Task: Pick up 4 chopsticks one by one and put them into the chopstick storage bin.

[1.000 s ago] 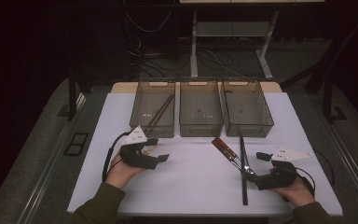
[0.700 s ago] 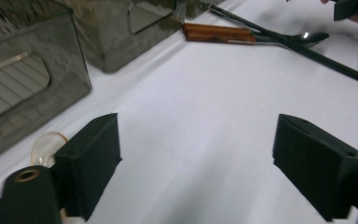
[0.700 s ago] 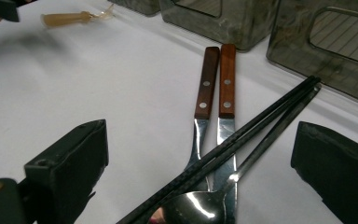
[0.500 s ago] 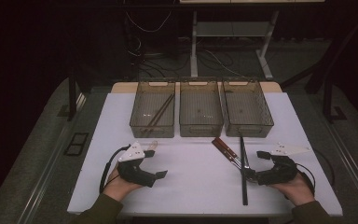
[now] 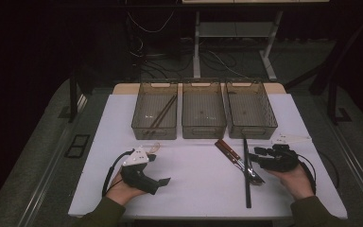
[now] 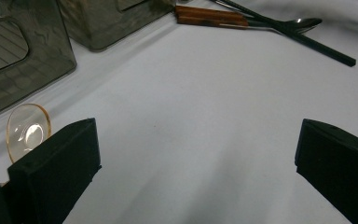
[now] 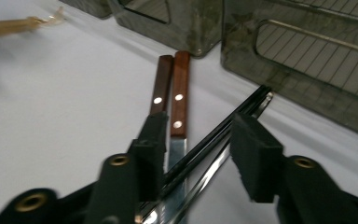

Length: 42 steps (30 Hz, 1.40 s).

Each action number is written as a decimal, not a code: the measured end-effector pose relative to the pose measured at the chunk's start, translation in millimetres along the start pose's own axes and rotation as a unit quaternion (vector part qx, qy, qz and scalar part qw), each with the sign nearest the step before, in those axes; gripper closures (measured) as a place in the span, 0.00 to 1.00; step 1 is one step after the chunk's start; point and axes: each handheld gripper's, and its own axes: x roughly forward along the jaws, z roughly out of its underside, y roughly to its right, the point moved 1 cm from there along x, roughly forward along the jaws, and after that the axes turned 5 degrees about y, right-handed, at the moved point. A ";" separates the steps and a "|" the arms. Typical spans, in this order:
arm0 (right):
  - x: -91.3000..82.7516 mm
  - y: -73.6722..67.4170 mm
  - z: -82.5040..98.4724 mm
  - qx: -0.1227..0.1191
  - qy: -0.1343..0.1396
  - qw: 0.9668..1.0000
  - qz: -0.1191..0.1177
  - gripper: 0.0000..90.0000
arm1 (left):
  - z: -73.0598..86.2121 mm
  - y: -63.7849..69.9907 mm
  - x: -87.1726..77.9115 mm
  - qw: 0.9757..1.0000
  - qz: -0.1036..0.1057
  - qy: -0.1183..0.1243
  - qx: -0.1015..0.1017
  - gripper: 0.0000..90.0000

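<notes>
black chopsticks (image 7: pixel 214 135) lie between the closing right claw (image 7: pixel 198 154) jaws.

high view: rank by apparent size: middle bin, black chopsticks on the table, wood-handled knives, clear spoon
1. middle bin
2. black chopsticks, longest of the loose pieces
3. wood-handled knives
4. clear spoon, smallest, partly behind the left gripper

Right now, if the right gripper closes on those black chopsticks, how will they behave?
The black chopsticks look thin, stiff and smooth, so they may slip or pivot in the right gripper. Lying across the spoon and beside the wooden-handled knives, they could drag those along.
</notes>
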 end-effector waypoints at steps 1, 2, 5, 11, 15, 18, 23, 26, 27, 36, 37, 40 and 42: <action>3.0 1.4 -1.9 -0.002 -0.002 1.000 0.001 0.73 | 0.5 -0.6 0.4 1.000 0.000 -0.003 0.000 0.00; 5.9 2.4 -3.9 -0.003 -0.007 1.000 0.006 0.77 | 1.3 -1.3 0.9 1.000 0.000 -0.005 -0.002 0.00; 16.4 7.2 -9.8 -0.003 -0.016 1.000 0.013 0.87 | 2.8 -2.7 1.5 1.000 -0.001 -0.010 -0.002 0.00; 34.9 18.1 -17.9 -0.003 -0.030 0.999 0.039 1.00 | 3.1 -2.9 2.2 1.000 0.001 -0.008 0.000 0.00; 45.1 25.0 -18.7 -0.001 -0.043 0.998 0.056 1.00 | 3.1 -2.6 2.7 1.000 0.001 -0.010 0.001 0.00; 49.1 29.6 -16.9 0.002 -0.049 0.997 0.066 1.00 | 3.1 -2.6 2.7 1.000 0.001 -0.008 0.000 0.00; 52.4 38.0 -15.2 0.014 -0.055 0.996 0.072 1.00 | 3.0 -2.6 3.1 1.000 0.003 -0.008 -0.002 0.00; 55.5 38.1 -13.3 0.014 -0.061 0.995 0.071 1.00 | 2.9 -2.6 3.1 1.000 0.003 -0.007 -0.002 0.00; 56.2 37.9 -12.9 0.013 -0.061 0.996 0.071 1.00 | 3.0 -2.9 2.9 1.000 0.003 -0.008 -0.001 0.00; 58.9 36.9 -11.6 0.016 -0.067 0.995 0.066 1.00 | 3.1 -3.1 3.0 1.000 0.004 -0.008 -0.003 0.00; 59.2 36.7 -11.5 0.016 -0.067 0.996 0.065 1.00 | 3.1 -3.3 3.0 1.000 0.004 -0.008 -0.002 0.00; 59.5 36.5 -11.5 0.017 -0.066 0.996 0.061 1.00 | 3.3 -3.3 3.2 1.000 0.004 -0.008 -0.003 0.00; 59.7 35.5 -11.8 0.020 -0.067 0.996 0.060 1.00 | 3.2 -3.2 3.2 1.000 0.004 -0.008 -0.003 0.00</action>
